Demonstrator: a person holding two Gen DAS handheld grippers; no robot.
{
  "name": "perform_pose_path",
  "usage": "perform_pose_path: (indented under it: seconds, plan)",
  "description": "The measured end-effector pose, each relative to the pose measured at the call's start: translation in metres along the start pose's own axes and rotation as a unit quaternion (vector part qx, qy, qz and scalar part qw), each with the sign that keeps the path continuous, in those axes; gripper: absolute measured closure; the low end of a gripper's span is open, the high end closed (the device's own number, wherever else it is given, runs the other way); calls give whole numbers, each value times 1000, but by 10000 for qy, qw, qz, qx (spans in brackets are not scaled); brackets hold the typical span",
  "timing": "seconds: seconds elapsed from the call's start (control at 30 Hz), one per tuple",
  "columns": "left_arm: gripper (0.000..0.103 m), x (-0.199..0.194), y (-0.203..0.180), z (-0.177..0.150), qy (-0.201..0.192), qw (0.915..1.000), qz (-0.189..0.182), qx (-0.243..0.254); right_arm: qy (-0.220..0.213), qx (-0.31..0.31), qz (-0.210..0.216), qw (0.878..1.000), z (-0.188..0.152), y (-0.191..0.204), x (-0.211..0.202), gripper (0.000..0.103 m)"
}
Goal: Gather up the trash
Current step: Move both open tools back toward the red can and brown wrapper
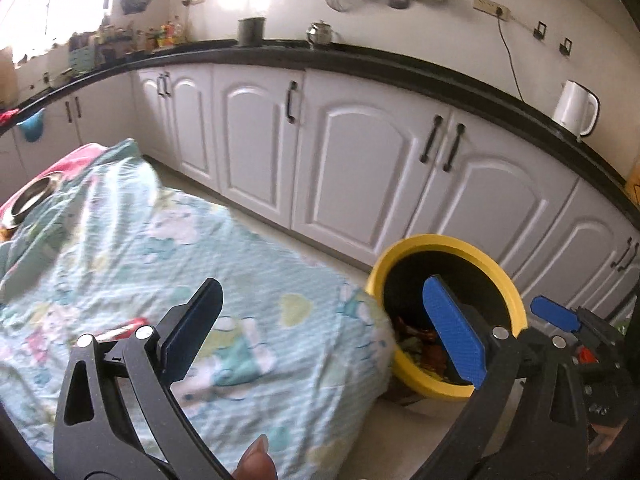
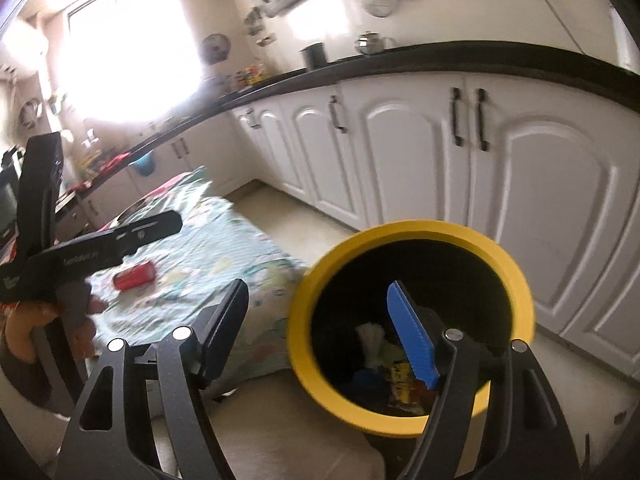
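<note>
1. the left gripper (image 1: 320,328) fills the lower part of the left wrist view, its jaws spread wide with nothing between them; one dark finger sits lower left over the cloth, the blue finger (image 1: 454,330) lower right in front of the bin mouth

2. the right gripper (image 2: 320,330) is likewise released and empty in the right wrist view, its blue finger (image 2: 412,338) hanging over the bin opening, its dark finger over the edge of the cloth

3. the yellow bin (image 2: 304,312) stands on the floor just beside the covered table, lower centre-right of both views; its black inside holds trash (image 2: 400,380): wrappers, a whitish crumpled piece and something blue

4. a red can (image 2: 134,276) lies on its side on the patterned cloth (image 1: 240,248), left of centre in the right wrist view, well apart from the bin; in the left wrist view only a red sliver shows behind the left dark finger

5. a metal bowl (image 1: 30,198) rests on the cloth at the far left edge

6. white cabinets (image 1: 360,168) under a black counter (image 1: 400,66) curve across the upper half, with a white kettle (image 1: 574,106) at the upper right
</note>
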State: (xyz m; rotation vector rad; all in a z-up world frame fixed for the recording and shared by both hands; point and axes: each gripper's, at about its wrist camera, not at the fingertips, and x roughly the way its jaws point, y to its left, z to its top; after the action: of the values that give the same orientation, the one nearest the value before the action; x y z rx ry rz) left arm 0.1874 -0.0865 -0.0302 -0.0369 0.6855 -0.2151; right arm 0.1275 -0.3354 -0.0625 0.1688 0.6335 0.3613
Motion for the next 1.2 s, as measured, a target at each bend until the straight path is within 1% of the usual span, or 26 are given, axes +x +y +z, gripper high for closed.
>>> perform_pose_path:
  seconds: [0.27, 0.47, 0.53, 0.67, 0.73, 0.9, 1.03, 1.07, 1.2]
  plan:
    - [11, -17, 44, -9, -40, 9994, 301, -145, 121, -660, 530, 9963, -1, 55, 6, 32]
    - [11, -29, 76, -14, -4, 9987, 428, -273, 354, -1163, 995, 9876, -7, 102, 16, 32]
    - [11, -33, 88, -15, -2, 9982, 508, -316, 432, -1291, 1091, 9847, -8, 114, 19, 32]
    - [11, -38, 113, -15, 57, 9976, 580, -375, 613, -1607, 1433, 9746, -17, 146, 24, 32]
    - [11, -39, 123, -14, 100, 9970, 689, -347, 696, -1708, 1587, 9700, -21, 157, 27, 32]
    - [11, -38, 146, -11, 213, 9967, 711, -339, 1001, -2084, 1942, 9533, -36, 196, 40, 32]
    - [11, -31, 152, -11, 370, 9975, 601, -12, 1169, -2337, 2206, 9397, -45, 223, 49, 32]
    - [11, -28, 153, -12, 413, 9975, 569, 73, 1227, -2433, 2306, 9341, -49, 232, 52, 33]
    - [11, -17, 157, -16, 613, 9969, 399, 286, 1430, -2675, 2499, 9195, -61, 256, 64, 43]
